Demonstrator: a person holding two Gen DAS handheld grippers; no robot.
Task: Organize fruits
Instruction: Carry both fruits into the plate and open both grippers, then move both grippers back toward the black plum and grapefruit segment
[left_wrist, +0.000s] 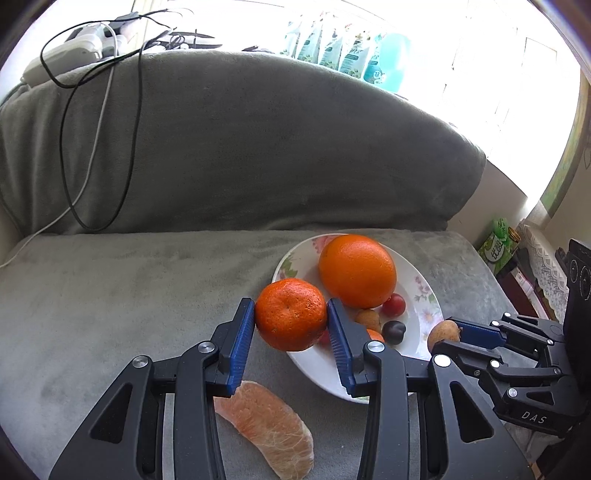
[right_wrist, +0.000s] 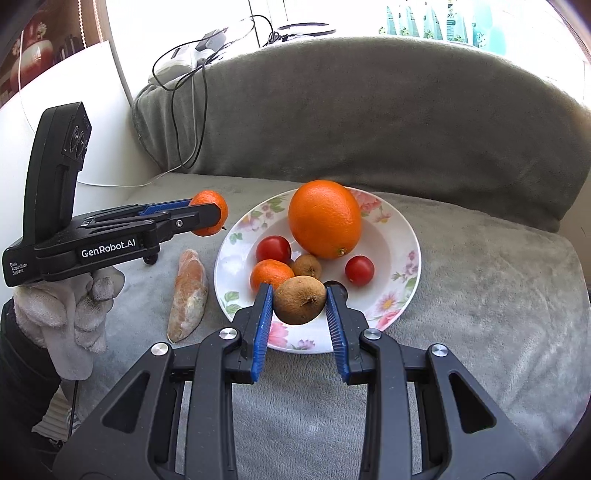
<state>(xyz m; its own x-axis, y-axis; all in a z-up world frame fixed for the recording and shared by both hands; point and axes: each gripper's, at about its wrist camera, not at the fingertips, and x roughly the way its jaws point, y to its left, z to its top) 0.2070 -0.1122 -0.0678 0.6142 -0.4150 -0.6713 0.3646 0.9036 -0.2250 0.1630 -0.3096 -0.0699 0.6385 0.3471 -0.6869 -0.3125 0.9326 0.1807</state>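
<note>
At centre frame, the left gripper (left_wrist: 291, 325) is clamping a mandarin (left_wrist: 290, 314) beside the plate (left_wrist: 424, 317). The right gripper (right_wrist: 300, 314) is pinching a brown kiwi (right_wrist: 300, 300) over the plate's near rim, lower centre.

Place: a home living room.
Evidence: grey plush sofa (left_wrist: 229, 155), floral plate (right_wrist: 391, 236), window sill with bottles (left_wrist: 332, 48).
</note>
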